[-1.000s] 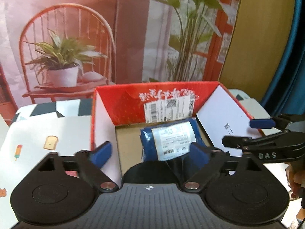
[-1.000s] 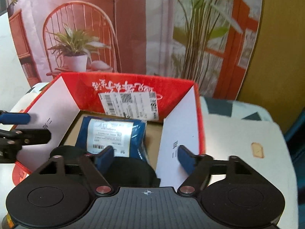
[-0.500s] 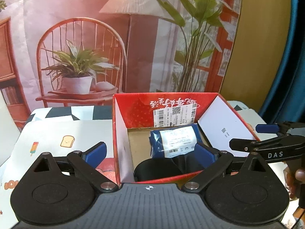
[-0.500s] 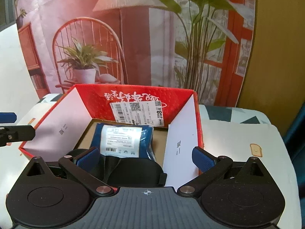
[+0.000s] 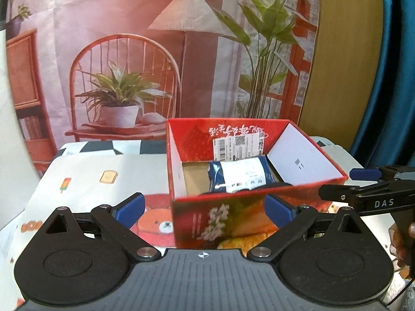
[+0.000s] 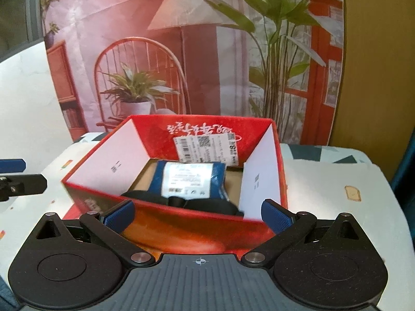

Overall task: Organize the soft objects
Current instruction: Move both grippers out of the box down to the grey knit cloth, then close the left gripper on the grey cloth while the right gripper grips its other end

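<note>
Red cardboard box (image 6: 166,223) stands open near far edge of table (image 6: 337,181). Inside box: blue soft package (image 6: 190,178) with white label, against back wall; dark soft item (image 6: 207,203) in front of it, shape unclear. Left gripper (image 5: 205,208) spread wide, empty, short of box front wall. Right gripper (image 6: 197,215) likewise wide, empty. No loose soft items visible on table. Judgement: packing appears largely done; remaining work unclear.

A table (image 5: 85,171) with a cartoon-printed cloth (image 6: 337,181) carries a red box (image 6: 207,223) directly on it.
</note>
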The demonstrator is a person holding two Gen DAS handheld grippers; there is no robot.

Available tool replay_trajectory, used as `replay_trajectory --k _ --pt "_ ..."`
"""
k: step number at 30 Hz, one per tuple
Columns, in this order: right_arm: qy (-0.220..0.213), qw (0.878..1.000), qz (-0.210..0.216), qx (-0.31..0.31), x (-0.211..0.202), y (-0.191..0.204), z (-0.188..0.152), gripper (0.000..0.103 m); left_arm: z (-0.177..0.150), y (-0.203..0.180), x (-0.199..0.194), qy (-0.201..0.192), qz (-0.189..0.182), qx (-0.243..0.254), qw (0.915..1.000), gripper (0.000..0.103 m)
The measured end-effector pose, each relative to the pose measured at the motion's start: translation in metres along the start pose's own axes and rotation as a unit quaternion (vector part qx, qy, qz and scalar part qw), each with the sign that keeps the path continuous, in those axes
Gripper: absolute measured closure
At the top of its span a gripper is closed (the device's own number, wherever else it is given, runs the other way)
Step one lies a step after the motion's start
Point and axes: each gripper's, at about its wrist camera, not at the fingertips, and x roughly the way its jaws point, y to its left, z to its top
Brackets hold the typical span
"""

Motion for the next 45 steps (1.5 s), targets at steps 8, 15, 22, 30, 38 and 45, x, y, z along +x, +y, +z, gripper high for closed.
replay_trajectory --k 8,15,22,30,38,45 --pt "-0.026 1.000 0.003 0.018 -0.031 0.001 -0.038 0.000 -0.035 0.006 -0.023 0.009 -0.004 -0.028 0.9996 0.003" --pt "-0.024 0.999 0.012 0.036 -0.050 0.000 -0.067 0.001 -0.062 0.004 -0.027 0.026 -0.013 -0.037 0.9989 0.004" --pt "0.001 0.999 0.019 0.036 -0.058 0.008 -0.100 0.006 -0.086 0.002 -0.023 0.050 -0.020 -0.052 0.9972 0.004" --pt "0.050 0.998 0.005 0.041 -0.066 0.006 -0.119 0.012 -0.109 0.023 -0.008 0.093 -0.024 -0.102 0.9901 0.004" --pt "0.088 0.992 0.013 0.091 -0.060 -0.010 -0.135 0.025 -0.124 0.043 0.008 0.119 -0.040 -0.147 0.9811 0.004" --pt "0.111 0.990 0.024 0.082 -0.053 -0.004 -0.139 0.025 -0.128 0.035 0.019 0.137 -0.061 -0.133 0.9797 0.005"
